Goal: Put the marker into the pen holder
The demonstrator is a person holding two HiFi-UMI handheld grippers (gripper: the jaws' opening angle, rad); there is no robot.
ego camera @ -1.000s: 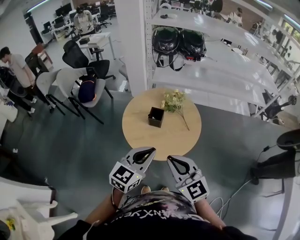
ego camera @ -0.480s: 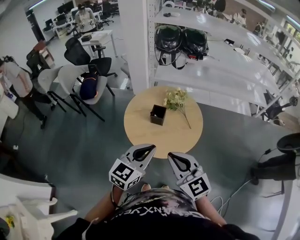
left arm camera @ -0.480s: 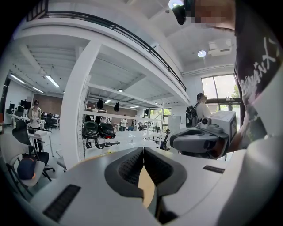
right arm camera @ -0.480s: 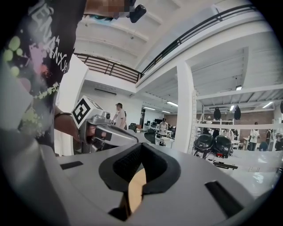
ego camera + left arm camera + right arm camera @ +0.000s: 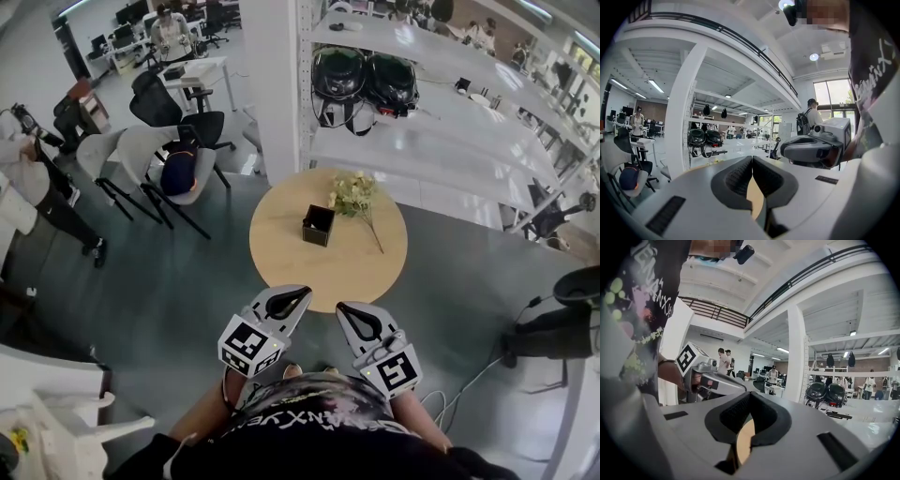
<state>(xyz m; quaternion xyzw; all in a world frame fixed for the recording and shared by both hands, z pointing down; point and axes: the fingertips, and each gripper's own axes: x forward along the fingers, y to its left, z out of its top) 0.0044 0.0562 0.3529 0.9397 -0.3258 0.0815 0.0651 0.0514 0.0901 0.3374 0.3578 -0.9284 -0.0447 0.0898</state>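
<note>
Head view, big to small.

- Grey floor (image 5: 169, 281) fills most of the frame.
- White shelving rack (image 5: 441, 122) at 12–2 o'clock, running off to upper R. Two dark helmets (image 5: 339, 73) sit on it, side by side, at 12 o'clock of the table.
- Round wooden table (image 5: 291, 258) mid-frame, straight ahead of the wearer.
- Grey and black chairs (image 5: 131, 155) clustered at 10 o'clock of the table, well apart from it. Bystanders (image 5: 28, 187) at 9 o'clock, at frame edge.
- Wearer's black printed shirt (image 5: 319, 427) at 6 o'clock, bottom edge.
- L gripper (image 5: 302, 294) and R gripper (image 5: 342, 309) near each other at 6 o'clock of the table, at its near rim, tips pointing toward 12. Held close to the body.
  - L gripper view: both jaws pressed together at the tips, nothing between them.
  - R gripper view: same, jaws closed tip to tip, nothing gripped. Only tabletop shows through the gap lower down.
- Flower sprig (image 5: 352, 197) lies on the table at 1 o'clock of the holder, stem trailing toward 5.
- Pen holder (image 5: 317, 225): small black square box, upright, abt table centre, just beside the flowers. Well apart from both grippers.
- Marker: can't pick it out in any view.
</note>
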